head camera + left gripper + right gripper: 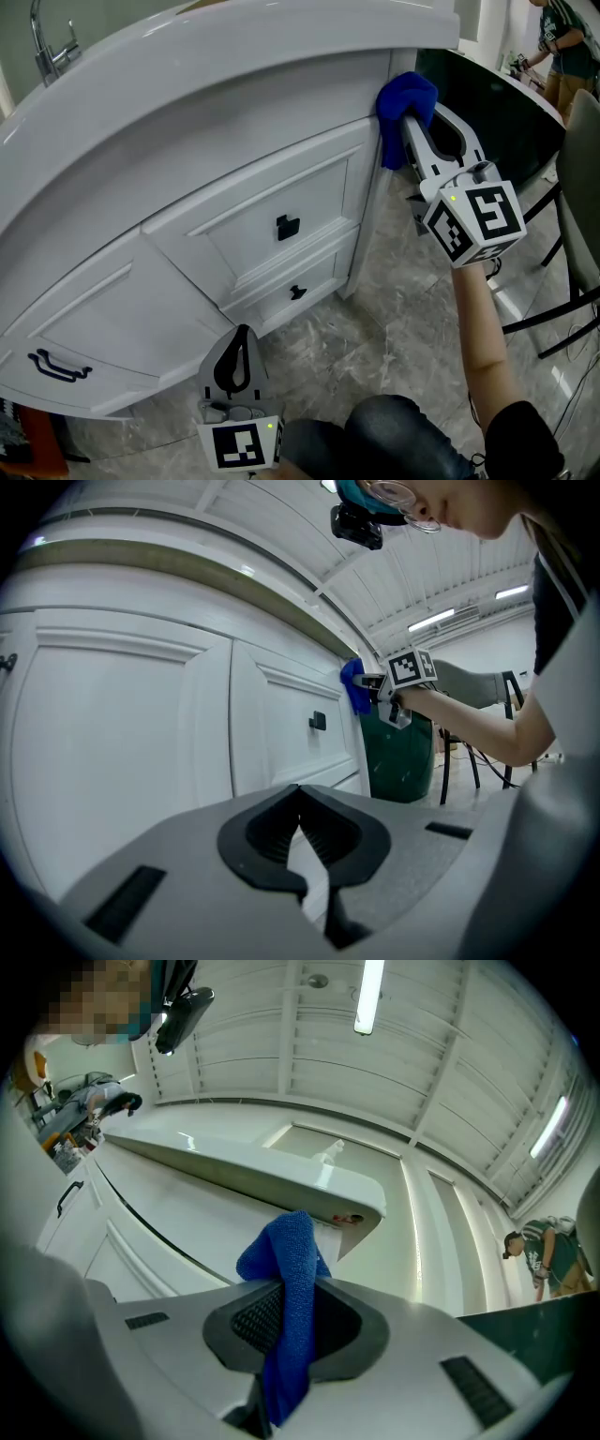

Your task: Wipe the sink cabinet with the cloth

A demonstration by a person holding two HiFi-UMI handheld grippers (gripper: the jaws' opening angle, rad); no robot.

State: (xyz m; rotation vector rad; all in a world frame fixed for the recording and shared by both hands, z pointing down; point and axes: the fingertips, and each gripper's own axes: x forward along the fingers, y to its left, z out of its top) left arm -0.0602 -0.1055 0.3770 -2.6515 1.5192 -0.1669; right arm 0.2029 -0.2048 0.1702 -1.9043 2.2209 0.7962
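The white sink cabinet (pixel 281 178) fills the head view, with a curved countertop above its drawers. A blue cloth (pixel 405 111) is pressed against the cabinet's upper right corner, just under the countertop edge. My right gripper (pixel 412 127) is shut on the cloth; in the right gripper view the blue cloth (pixel 286 1288) hangs bunched between the jaws of the right gripper (pixel 281 1321). My left gripper (pixel 236 354) hangs low in front of the cabinet door, shut and empty. In the left gripper view the left gripper (pixel 305 850) faces the cabinet front (pixel 141 733), and the cloth (pixel 353 686) shows far off.
Black handles sit on the upper drawer (pixel 287 226), the lower drawer (pixel 297 292) and the left door (pixel 54 367). A faucet (pixel 52 49) stands at the top left. A dark green unit (pixel 497 112) adjoins the cabinet's right side, with a chair (pixel 577 216) beside it. A person (pixel 562 42) stands far back.
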